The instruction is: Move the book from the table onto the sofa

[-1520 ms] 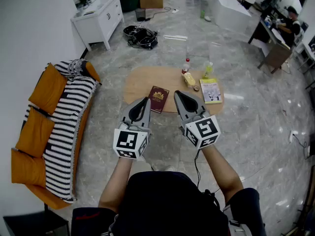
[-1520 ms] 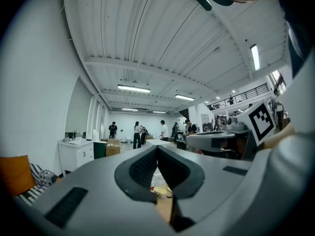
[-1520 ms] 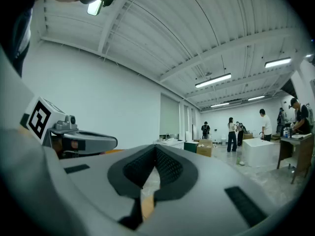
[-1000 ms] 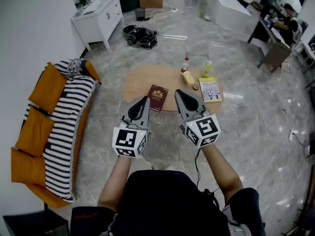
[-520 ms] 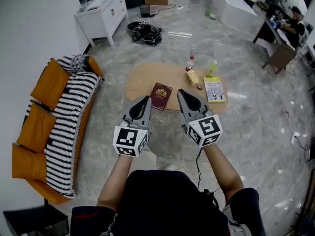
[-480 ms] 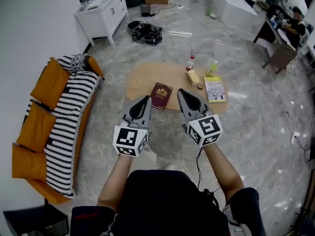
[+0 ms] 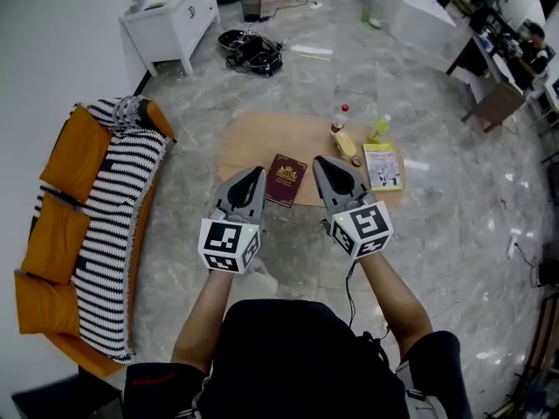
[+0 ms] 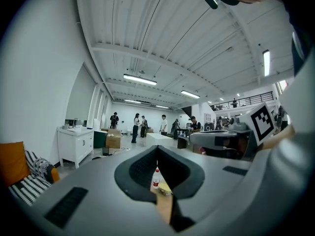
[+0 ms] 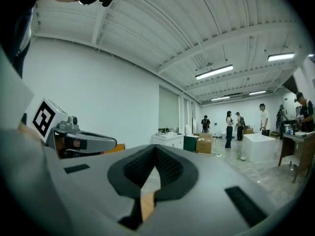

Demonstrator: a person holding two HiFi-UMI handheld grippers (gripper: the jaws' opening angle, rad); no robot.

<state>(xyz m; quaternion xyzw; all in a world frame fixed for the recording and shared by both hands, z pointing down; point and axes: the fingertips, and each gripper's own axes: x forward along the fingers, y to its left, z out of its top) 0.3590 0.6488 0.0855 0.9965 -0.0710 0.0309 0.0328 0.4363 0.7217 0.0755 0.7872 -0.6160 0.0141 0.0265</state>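
A dark red book [image 7: 286,179] with a gold emblem lies flat near the front edge of the low wooden table [image 7: 253,140]. The orange sofa [image 7: 54,234], draped with a black-and-white striped blanket [image 7: 118,203], stands at the left. My left gripper [image 7: 255,173] hovers just left of the book, shut and empty. On the book's right my right gripper [image 7: 318,161] is also shut and holds nothing. Both point level toward the table. In the left gripper view the jaws [image 8: 157,150] meet, as they do in the right gripper view [image 9: 156,157].
On the table's right part stand a red-capped bottle [image 7: 339,118] and a green bottle [image 7: 379,129], with a yellow item [image 7: 346,143] and a yellow-edged book [image 7: 382,165] beside them. A white cabinet [image 7: 170,16], cables and boxes lie beyond. People stand farther back.
Both grippers have moved forward toward the table, and the view has shifted with them. Their tips now flank the red book. The jaws stayed shut.
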